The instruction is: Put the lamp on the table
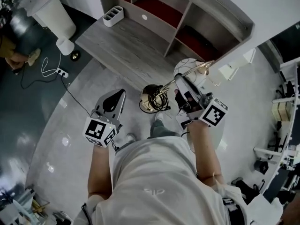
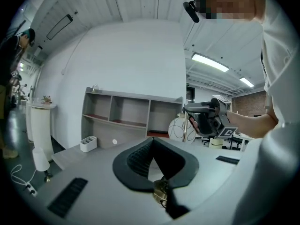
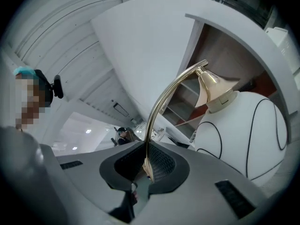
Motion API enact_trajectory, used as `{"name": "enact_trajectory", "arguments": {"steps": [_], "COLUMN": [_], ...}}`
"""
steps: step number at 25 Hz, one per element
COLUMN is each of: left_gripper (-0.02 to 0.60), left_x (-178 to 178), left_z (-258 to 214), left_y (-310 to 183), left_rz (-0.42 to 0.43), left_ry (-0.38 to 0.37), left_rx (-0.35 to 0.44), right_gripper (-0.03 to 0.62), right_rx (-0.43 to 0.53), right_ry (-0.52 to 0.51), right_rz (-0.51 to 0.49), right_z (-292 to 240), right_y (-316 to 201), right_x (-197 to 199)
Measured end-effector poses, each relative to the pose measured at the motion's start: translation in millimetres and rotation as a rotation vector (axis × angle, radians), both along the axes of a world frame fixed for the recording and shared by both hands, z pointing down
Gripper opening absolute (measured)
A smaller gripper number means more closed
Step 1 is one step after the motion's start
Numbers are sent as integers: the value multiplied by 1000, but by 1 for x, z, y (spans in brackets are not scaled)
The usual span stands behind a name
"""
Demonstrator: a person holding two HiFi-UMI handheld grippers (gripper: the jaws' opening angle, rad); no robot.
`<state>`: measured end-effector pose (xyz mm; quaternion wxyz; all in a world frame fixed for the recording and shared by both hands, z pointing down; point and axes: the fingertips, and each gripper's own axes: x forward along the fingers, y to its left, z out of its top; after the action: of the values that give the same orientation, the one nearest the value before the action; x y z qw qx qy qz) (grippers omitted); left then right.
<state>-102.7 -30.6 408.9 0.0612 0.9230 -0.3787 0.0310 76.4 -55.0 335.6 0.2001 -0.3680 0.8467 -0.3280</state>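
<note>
The jaws of the left gripper (image 2: 152, 140) are pressed together at their tips with nothing between them. Low in the slit behind the tips a small brassy shape shows, too cut off by the black pads to name. The jaws of the right gripper (image 3: 146, 149) are clamped on the brass desk lamp (image 3: 158, 109), pinching its thin curved stem (image 3: 180, 78). The stem's lower end disappears between the ribbed pads.

In the head view, a white cylindrical stand (image 1: 49, 8) at the far left is cropped by the top edge. Below it a white power strip (image 1: 61, 72) lies on the dark floor with its cable looped. Next comes the grey wood-grain table (image 1: 122, 46), with a small white compartment organizer (image 1: 113, 16) on its far left corner. A grey shelf unit with red-lined compartments (image 1: 187, 18) stands along the table's back, and its right end runs out of sight behind the white wall.

The left gripper hangs over the pale floor, just short of the table's near edge. To its right, between the two grippers, the lamp's round brass base (image 1: 151, 99) is also over the floor and off the table. A black cord (image 1: 161, 102) is bunched on the base and hides part of it. Further right is the lamp's white globe shade with thin black lines (image 3: 248, 135), near the shelf unit's right end. In the head view it is partly covered by the right gripper, and in the right gripper view it is cut by the picture's edge. Whether the lamp hangs upright or tilted cannot be told.
</note>
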Motion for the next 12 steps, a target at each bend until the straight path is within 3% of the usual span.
{"name": "enact_trajectory", "arguments": {"steps": [6,12], "left_gripper": [17,17], "left_x": [36,48], "left_z": [2,3], "left_y": [-26,-52], "left_rz": [-83,-193], "left_ry": [-32,-46], "left_rx": [-15,-45], "right_gripper": [51,51], "right_rx": [-15,-24], "right_ry": [10,10], "right_rz": [-128,-256], "right_z": [9,17], "right_y": [-48,-97], "right_x": [16,16]}}
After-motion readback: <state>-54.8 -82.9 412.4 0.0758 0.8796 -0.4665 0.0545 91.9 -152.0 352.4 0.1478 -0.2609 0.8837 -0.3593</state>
